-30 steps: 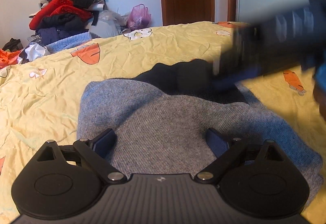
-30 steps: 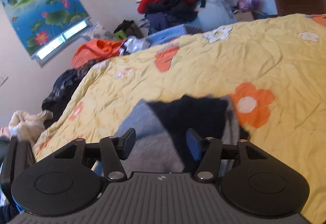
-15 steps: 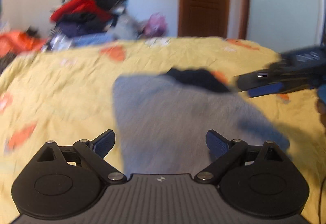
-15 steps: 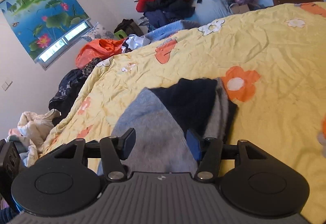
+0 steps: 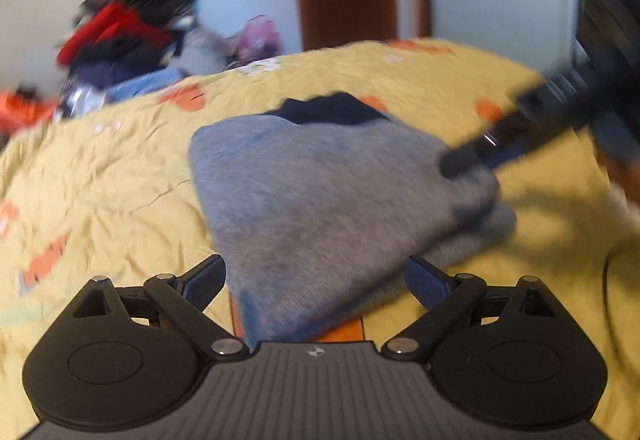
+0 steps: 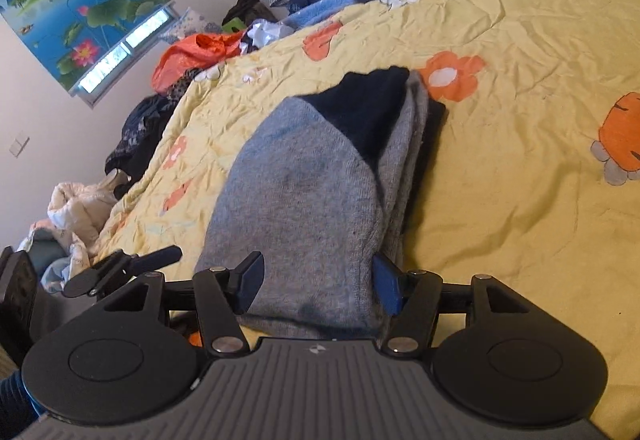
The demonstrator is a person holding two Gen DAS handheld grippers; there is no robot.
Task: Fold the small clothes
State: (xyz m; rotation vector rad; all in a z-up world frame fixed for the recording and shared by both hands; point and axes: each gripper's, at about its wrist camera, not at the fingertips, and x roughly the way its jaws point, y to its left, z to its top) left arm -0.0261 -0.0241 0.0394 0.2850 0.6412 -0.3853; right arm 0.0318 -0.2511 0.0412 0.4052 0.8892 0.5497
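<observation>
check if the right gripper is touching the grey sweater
Cannot tell. In the right wrist view the open right gripper straddles the grey sweater, but contact isn't plain; the left wrist view is blurred.

No readable words, brands or numbers showing anywhere, only a small pale emblem sitting on each gripper body, too small to read, the left wrist view blurring badly
</observation>
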